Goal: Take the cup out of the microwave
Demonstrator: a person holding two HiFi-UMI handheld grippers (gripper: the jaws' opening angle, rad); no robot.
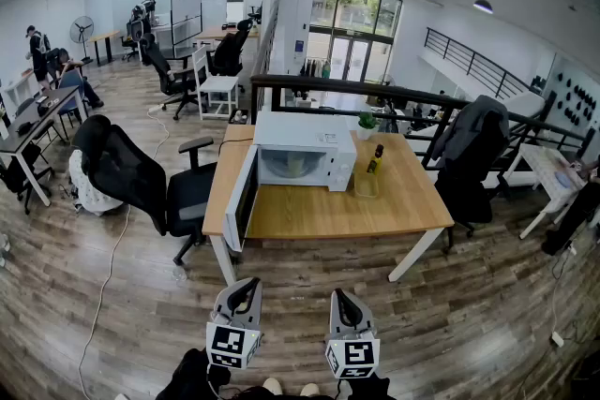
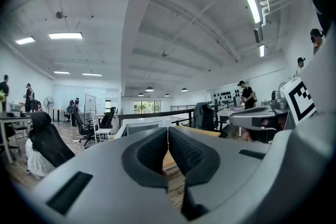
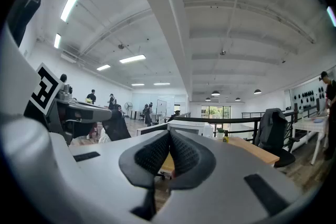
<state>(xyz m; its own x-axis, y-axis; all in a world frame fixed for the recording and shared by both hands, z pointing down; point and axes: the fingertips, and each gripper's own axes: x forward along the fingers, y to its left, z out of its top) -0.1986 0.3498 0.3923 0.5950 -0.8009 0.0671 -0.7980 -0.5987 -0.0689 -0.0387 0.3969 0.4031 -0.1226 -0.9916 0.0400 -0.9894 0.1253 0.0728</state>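
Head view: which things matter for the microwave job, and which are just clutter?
Job:
microwave, its open door, the table under it, left gripper and right gripper, both shut and empty. The cup inside can't be made out.

Lying about:
bottle, potted plant, office chair, chair with a jacket.

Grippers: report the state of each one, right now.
Left gripper: shut, jaws together, nothing between them.
Right gripper: shut, jaws together, holding nothing.
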